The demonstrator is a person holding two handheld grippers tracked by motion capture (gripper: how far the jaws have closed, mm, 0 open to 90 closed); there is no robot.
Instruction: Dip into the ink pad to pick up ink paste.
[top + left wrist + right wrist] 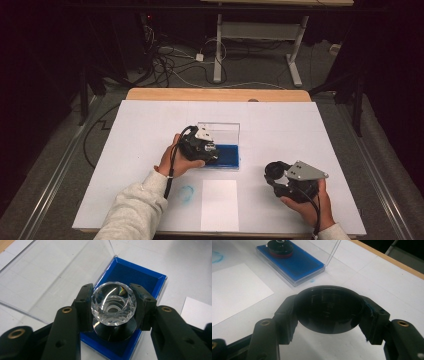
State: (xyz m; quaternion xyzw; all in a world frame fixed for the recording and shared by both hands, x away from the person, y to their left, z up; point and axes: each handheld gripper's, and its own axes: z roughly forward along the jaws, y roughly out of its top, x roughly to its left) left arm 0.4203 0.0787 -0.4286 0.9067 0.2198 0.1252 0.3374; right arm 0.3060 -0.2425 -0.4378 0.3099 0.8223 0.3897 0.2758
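Observation:
A round stamp with a clear faceted knob and a black disc base stands on the blue ink pad of an open case. My left gripper is shut on the knob, one pad on each side. In the high view the left gripper sits over the blue ink pad at mid table. My right gripper is shut on a black round cap, held just above the table. In the high view the right gripper is at the front right.
The case's clear lid stands up behind the pad. A white paper sheet lies near the front edge, with a blue ink smudge to its left. The white table cover ends at a wooden far edge.

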